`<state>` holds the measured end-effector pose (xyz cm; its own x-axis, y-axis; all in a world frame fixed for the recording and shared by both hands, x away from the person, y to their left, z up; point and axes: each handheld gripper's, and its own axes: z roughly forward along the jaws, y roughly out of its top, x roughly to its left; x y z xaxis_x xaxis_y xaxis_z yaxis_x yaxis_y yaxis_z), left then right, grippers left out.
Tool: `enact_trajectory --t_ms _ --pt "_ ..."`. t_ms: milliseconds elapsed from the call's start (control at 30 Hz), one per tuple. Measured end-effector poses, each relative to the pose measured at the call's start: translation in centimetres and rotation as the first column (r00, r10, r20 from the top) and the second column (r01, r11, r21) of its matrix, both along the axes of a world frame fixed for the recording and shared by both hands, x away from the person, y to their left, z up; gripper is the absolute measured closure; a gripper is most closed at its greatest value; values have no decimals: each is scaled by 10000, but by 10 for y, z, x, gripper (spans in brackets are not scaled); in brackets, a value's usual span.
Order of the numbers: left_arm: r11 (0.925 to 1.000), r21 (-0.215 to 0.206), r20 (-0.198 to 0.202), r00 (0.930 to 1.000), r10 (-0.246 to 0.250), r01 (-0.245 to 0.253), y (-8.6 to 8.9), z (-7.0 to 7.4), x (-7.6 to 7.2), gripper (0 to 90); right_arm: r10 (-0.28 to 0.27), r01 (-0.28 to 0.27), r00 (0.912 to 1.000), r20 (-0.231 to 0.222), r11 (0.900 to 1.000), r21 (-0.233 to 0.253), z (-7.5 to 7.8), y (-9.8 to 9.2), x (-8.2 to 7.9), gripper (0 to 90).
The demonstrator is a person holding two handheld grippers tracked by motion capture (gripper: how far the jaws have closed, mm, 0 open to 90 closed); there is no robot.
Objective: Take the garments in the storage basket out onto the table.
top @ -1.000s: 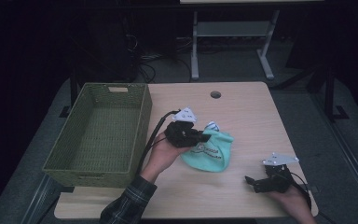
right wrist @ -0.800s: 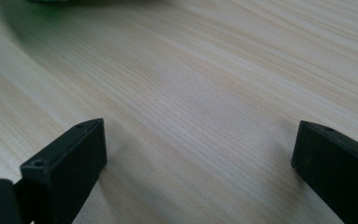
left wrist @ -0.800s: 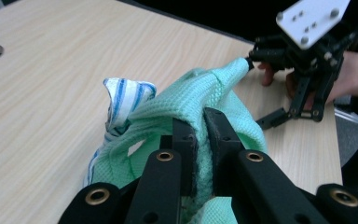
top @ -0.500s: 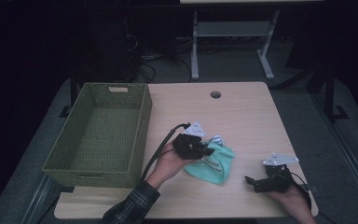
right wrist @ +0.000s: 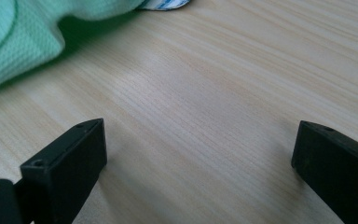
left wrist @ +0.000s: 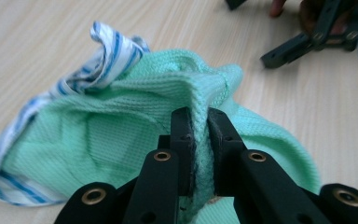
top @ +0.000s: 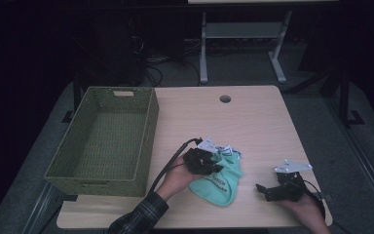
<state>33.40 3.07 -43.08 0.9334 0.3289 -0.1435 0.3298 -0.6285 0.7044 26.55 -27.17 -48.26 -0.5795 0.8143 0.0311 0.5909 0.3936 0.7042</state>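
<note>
A mint-green knitted cloth (top: 219,179) lies crumpled in the lower middle of the high view, on the pale wooden tabletop (top: 253,122), with a blue-and-white striped piece of fabric (top: 221,148) bunched against its upper edge; dark printed marks run across the green cloth, too small to read. In the left gripper view the green cloth (left wrist: 121,135) fills the centre, a raised fold of its ribbed edge pinched between the two black jaws of the left hand-held gripper (left wrist: 200,154), which are closed tight on it, and the striped fabric (left wrist: 107,51) curls up at the upper left of that frame. In the high view the left hand-held gripper (top: 214,165) sits over the cloth's left edge, held by a hand (top: 175,179) whose plaid sleeve (top: 139,218) enters from the bottom, a black cable looping off toward the left. The right hand-held gripper (top: 264,189) lies at the lower right of the high view, near the cloth but apart from it, a grey plate on top; in the right gripper view its jaws stand wide apart over bare wood, with the green cloth (right wrist: 23,32) at the upper left corner. A woven green basket (top: 56,168) occupies the left of the high view, seemingly hanging partly past the tabletop's left edge. A round hole (top: 225,99) shows near the tabletop's far edge.
</note>
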Motion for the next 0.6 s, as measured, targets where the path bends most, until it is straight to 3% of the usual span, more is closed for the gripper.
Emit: enact_trajectory --t_ms 433,600 --pt "9973 739 -431 9991 65 -33 -6 -27 4 796 3 -3 10000 7 10000 -2 0 0 0 26" --pt "9962 857 -347 9993 -153 182 -8 -27 3 742 7 -7 10000 11 10000 -5 0 0 0 26"
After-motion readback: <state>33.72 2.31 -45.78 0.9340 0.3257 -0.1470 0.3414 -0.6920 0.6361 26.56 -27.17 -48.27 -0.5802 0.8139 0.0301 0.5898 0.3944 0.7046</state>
